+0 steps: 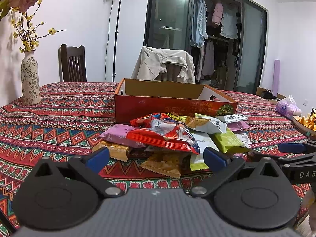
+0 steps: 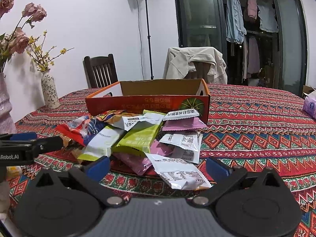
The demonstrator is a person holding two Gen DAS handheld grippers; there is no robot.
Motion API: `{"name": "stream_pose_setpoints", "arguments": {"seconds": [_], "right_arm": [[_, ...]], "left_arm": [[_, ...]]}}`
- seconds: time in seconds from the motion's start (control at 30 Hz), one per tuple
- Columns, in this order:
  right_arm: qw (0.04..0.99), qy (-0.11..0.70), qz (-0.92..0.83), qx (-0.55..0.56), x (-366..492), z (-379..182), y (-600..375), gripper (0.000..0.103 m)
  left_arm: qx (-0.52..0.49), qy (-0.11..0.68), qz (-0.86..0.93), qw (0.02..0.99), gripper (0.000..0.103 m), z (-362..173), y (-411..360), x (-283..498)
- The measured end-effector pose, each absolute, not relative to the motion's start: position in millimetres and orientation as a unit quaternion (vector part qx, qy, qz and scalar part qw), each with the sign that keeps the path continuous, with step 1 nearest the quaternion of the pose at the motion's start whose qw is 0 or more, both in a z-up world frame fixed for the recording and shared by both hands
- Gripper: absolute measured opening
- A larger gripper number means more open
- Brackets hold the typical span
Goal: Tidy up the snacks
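A pile of snack packets [image 1: 173,136] lies on the patterned tablecloth in front of an open orange cardboard box [image 1: 173,102]. On top is a red packet [image 1: 164,134]; a green packet [image 1: 229,140] and a brown packet [image 1: 165,164] lie near my left gripper [image 1: 156,158], which is open and empty just short of the pile. In the right wrist view the same pile [image 2: 138,138] and box [image 2: 148,100] show. My right gripper [image 2: 158,166] is open and empty, with a white packet [image 2: 177,173] between its fingers.
A floral vase [image 1: 29,79] stands at the table's left. A bowl of orange pieces [image 1: 306,122] and a tissue pack [image 1: 286,106] sit at the right. Chairs [image 1: 73,63] stand behind the table. The other gripper [image 1: 296,158] shows at the right edge.
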State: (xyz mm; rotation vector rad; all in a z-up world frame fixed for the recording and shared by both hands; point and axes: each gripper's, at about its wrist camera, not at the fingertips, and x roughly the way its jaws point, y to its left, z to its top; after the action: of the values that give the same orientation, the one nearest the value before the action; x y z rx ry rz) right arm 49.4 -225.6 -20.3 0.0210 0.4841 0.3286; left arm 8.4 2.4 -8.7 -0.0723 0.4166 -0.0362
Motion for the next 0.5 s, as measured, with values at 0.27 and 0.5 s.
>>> {"name": "stream_pose_setpoints", "arguments": {"seconds": [0.27, 0.5], "right_arm": [[0.958, 0.238, 0.162, 0.01, 49.5, -20.4, -225.6, 0.103], [0.957, 0.239, 0.162, 0.01, 49.7, -20.5, -225.2, 0.103]], "left_arm": [[-0.037, 0.206, -0.019, 0.978, 0.103, -9.0, 3.4, 8.0], [-0.037, 0.206, -0.02, 0.978, 0.103, -9.0, 4.3, 8.0]]}}
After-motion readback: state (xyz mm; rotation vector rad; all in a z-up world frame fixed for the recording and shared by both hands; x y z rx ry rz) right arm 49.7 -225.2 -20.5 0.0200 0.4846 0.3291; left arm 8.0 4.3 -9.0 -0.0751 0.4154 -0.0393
